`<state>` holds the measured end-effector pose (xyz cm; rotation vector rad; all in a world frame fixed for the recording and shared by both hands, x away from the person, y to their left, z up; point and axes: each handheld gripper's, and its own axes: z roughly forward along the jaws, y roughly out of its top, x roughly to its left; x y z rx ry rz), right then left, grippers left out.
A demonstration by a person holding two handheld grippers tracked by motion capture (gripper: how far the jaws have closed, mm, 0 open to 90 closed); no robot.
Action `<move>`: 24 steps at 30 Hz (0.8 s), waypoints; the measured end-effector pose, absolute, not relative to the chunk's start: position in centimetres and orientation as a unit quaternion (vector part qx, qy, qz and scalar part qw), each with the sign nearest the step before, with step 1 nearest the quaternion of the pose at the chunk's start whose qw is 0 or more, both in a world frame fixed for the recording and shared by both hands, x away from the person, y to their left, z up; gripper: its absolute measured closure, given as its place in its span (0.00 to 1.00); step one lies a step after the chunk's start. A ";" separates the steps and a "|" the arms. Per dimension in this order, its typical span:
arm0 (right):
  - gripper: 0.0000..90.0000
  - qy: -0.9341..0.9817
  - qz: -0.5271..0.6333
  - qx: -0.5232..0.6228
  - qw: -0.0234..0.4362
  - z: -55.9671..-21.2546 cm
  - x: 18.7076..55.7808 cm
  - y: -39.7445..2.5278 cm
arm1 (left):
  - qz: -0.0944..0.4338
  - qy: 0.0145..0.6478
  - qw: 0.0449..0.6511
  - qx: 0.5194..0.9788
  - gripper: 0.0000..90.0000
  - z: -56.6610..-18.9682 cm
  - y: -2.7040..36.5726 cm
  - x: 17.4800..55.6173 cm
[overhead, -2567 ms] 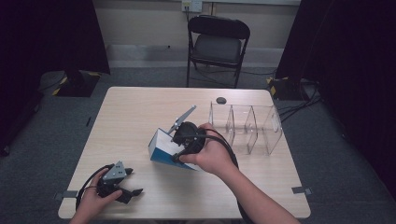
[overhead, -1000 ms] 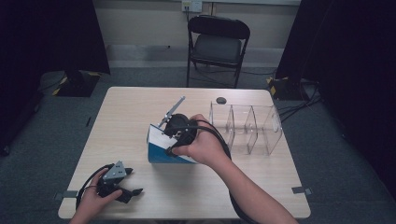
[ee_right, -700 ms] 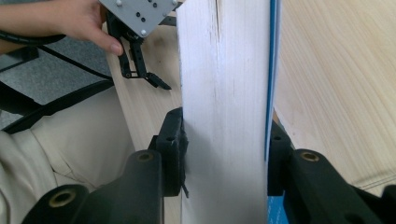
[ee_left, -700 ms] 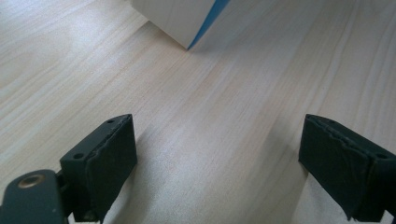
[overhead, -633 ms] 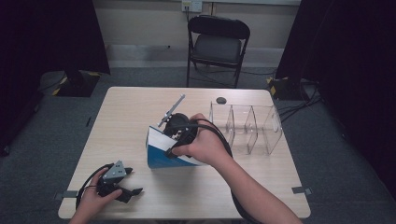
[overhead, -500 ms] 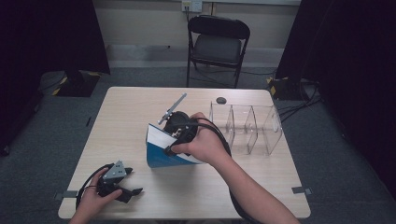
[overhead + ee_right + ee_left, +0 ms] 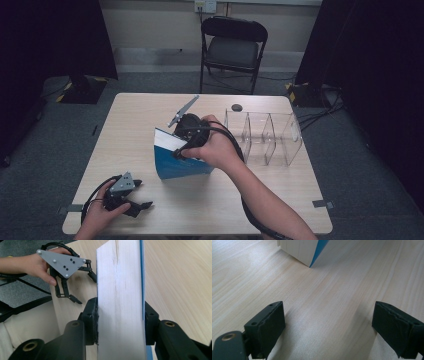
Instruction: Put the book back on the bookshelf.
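Note:
A thick book [image 7: 177, 165] with a blue cover and white page edges stands on edge at the middle of the wooden table [image 7: 130, 125]. My right gripper [image 7: 184, 146] is shut on the book from above, with the hand wrapped around it. In the right gripper view the two jaws press both sides of the book [image 7: 120, 297]. My left gripper [image 7: 137, 205] rests open on the table near the front left corner. Nothing lies between its pads [image 7: 270, 325], and a corner of the book [image 7: 304, 252] stands farther ahead. The left gripper [image 7: 85, 288] also appears beyond the book.
A clear plastic divider box [image 7: 262, 135] stands on the right half of the table, close to my right hand. A small black round object [image 7: 236, 107] lies behind it. A folding chair [image 7: 232, 47] stands beyond the far edge.
My right gripper has shifted the book a little to the left and tipped it more upright, so its blue cover faces the front. The left gripper has stayed still.

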<state>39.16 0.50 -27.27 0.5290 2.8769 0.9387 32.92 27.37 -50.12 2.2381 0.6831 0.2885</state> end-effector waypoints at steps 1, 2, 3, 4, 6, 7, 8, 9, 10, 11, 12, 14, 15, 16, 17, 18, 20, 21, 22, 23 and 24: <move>0.64 0.935 0.310 0.166 0.039 -27.3 39.3 0.5 | 0.114 0.267 0.385 0.876 0.12 -50.2 27.3 32.9; 0.64 0.934 0.313 0.165 0.041 -27.3 39.4 0.4 | 0.114 0.267 0.385 0.876 0.12 -50.2 27.3 32.9; 0.63 0.934 0.316 0.162 0.045 -27.4 39.5 0.4 | 0.114 0.267 0.385 0.876 0.12 -50.2 27.3 32.9; 0.63 0.934 0.318 0.158 0.047 -27.4 39.6 0.4 | 0.114 0.267 0.385 0.876 0.12 -50.2 27.3 32.9; 0.63 0.933 0.320 0.156 0.046 -27.5 39.7 0.5 | 0.114 0.267 0.385 0.876 0.12 -50.2 27.3 32.9; 0.62 0.934 0.320 0.150 0.046 -27.6 39.7 0.6 | 0.114 0.268 0.385 0.876 0.12 -50.2 27.3 32.9; 0.61 0.935 0.319 0.147 0.050 -27.6 39.7 0.7 | 0.113 0.269 0.386 0.875 0.12 -50.2 27.3 32.9; 0.61 0.936 0.318 0.142 0.056 -27.6 39.7 0.8 | 0.112 0.268 0.380 0.878 0.12 -50.1 27.4 32.9; 0.61 0.937 0.317 0.133 0.062 -27.6 39.7 0.9 | 0.112 0.268 0.381 0.878 0.12 -50.1 27.4 32.9; 0.60 0.937 0.316 0.132 0.066 -27.7 39.7 0.9 | 0.113 0.268 0.385 0.876 0.12 -50.2 27.4 32.9; 0.60 0.936 0.319 0.133 0.066 -27.7 39.7 0.9 | 0.114 0.269 0.385 0.875 0.12 -50.2 27.4 32.9; 0.60 0.936 0.319 0.130 0.066 -27.7 39.8 0.9 | 0.114 0.269 0.386 0.875 0.12 -50.2 27.4 32.9; 0.60 0.936 0.320 0.129 0.068 -27.8 39.9 0.9 | 0.115 0.270 0.386 0.875 0.12 -50.2 27.4 32.9; 0.59 0.936 0.320 0.125 0.072 -27.8 39.9 0.9 | 0.115 0.270 0.386 0.875 0.12 -50.2 27.4 32.9; 0.59 0.938 0.317 0.119 0.074 -27.8 39.8 1.0 | 0.114 0.270 0.385 0.875 0.12 -50.2 27.5 32.9; 0.59 0.938 0.318 0.112 0.078 -27.9 39.8 0.9 | 0.115 0.271 0.384 0.875 0.12 -50.2 27.5 32.9; 0.58 0.938 0.318 0.113 0.079 -27.9 39.8 0.9 | 0.115 0.274 0.385 0.874 0.12 -50.2 27.5 32.9; 0.58 0.938 0.319 0.110 0.081 -27.9 39.9 0.8 | 0.116 0.273 0.384 0.874 0.12 -50.2 27.6 32.9; 0.57 0.937 0.320 0.108 0.084 -28.0 40.0 0.9 | 0.115 0.276 0.387 0.872 0.12 -50.2 27.5 32.8; 0.57 0.937 0.321 0.106 0.086 -28.0 40.0 0.9 | 0.114 0.277 0.387 0.872 0.12 -50.2 27.5 32.8; 0.60 0.938 0.318 0.103 0.089 -28.0 40.0 0.9 | 0.114 0.278 0.387 0.872 0.12 -50.2 27.5 32.8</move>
